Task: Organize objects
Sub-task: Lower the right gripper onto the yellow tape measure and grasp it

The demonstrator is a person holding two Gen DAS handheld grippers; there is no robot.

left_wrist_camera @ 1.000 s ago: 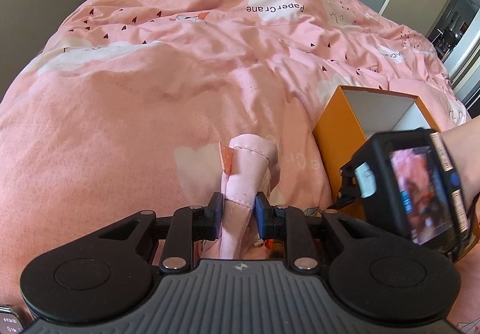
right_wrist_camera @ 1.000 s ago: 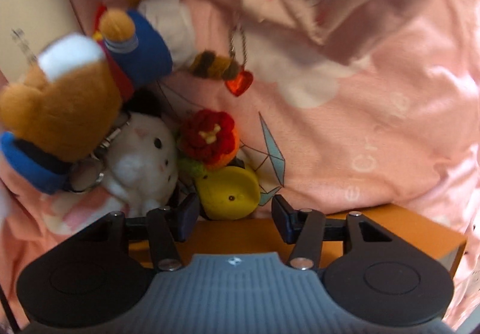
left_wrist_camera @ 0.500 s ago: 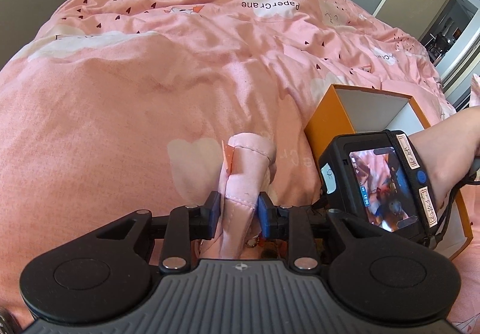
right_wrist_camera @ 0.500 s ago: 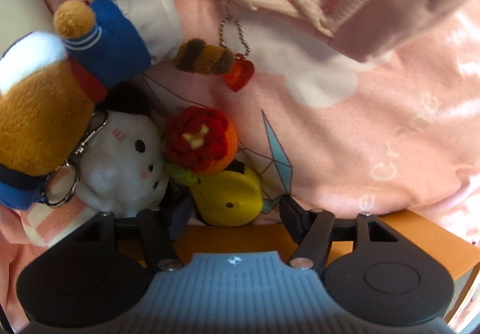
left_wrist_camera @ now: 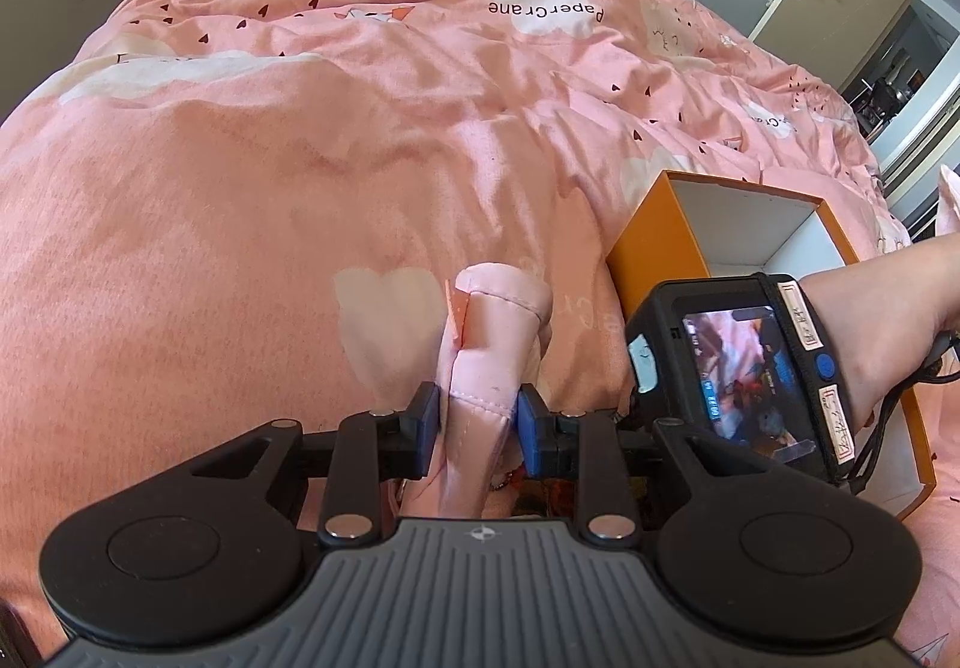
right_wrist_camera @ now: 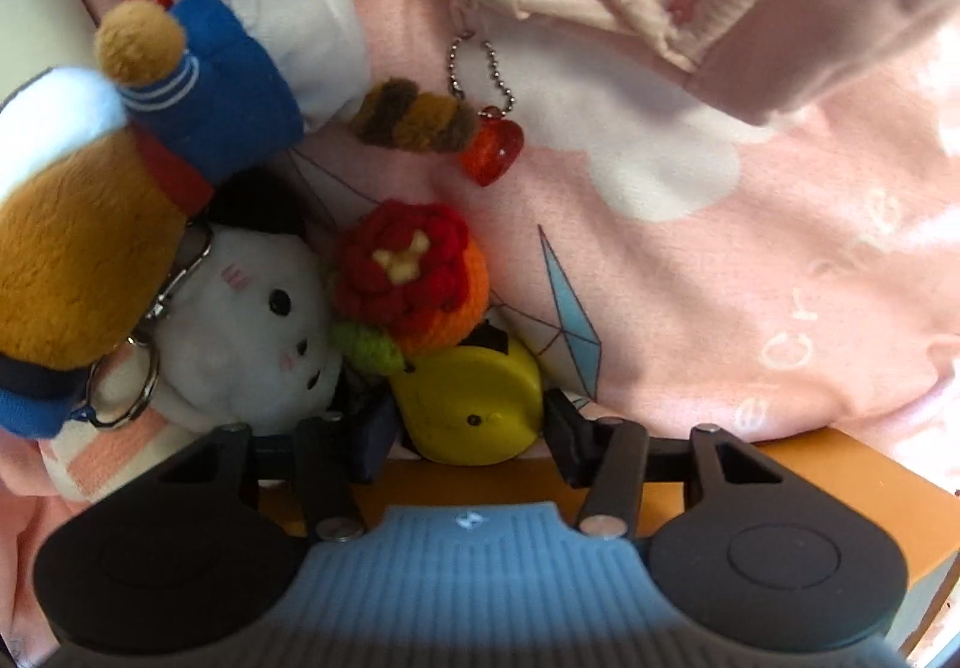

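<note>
Left gripper [left_wrist_camera: 474,422] pinches an upright quilt fold [left_wrist_camera: 486,350] beside the orange box [left_wrist_camera: 654,242]; right gripper [right_wrist_camera: 468,428] jaws, wide, flank the yellow toy [right_wrist_camera: 474,404].

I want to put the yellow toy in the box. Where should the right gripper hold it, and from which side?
Grip the yellow toy across its rounded body, coming straight from the box side as the right gripper already points. Its open fingers flank it; the crochet flower crowds the far side.
</note>
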